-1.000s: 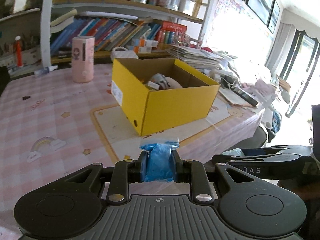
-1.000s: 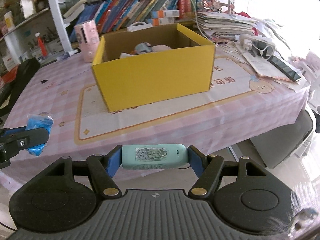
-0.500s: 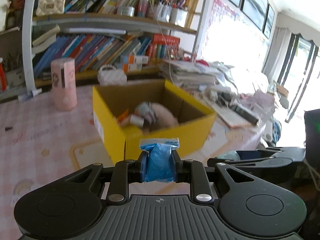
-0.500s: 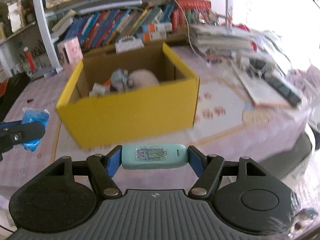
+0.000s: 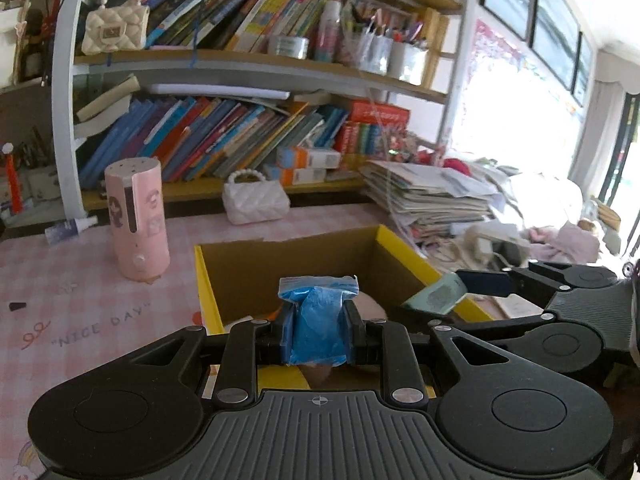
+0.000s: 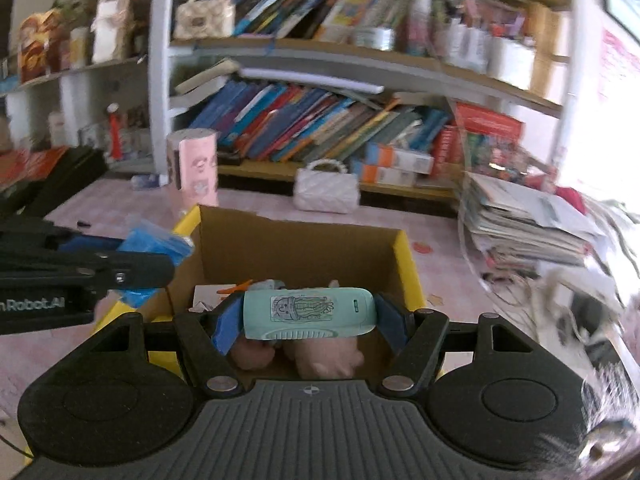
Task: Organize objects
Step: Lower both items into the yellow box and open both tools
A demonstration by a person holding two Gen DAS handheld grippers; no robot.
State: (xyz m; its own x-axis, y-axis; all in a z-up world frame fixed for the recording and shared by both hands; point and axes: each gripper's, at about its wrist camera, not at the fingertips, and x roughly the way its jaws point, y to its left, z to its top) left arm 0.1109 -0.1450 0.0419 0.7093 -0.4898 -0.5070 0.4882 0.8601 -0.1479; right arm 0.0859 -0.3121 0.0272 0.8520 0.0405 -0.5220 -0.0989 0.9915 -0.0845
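The left gripper (image 5: 318, 330) was squeezed tight on a small blue bag (image 5: 317, 322). The bag stuck up between the two fingers. It hung over the near edge of the yellow box (image 5: 208, 280), which stood open on the pink table (image 5: 80, 320).

The right gripper (image 6: 310, 314) was clamped on a mint green case (image 6: 309, 312) with a little drawing on it. The case lay sideways, with one finger pressed on each end. It was held above the open box too, with soft pink things (image 6: 328, 356) in the box below it.

Both grippers were side by side, near each other but not touching. In the right view, the left gripper and its blue bag showed at the box's left corner.

Behind the box stood a tall pink can (image 5: 136, 220) and a small white purse (image 5: 256, 200). A shelf full of books (image 5: 224, 136) ran along the back. A messy pile of papers (image 5: 432, 196) sat to the right of the box.
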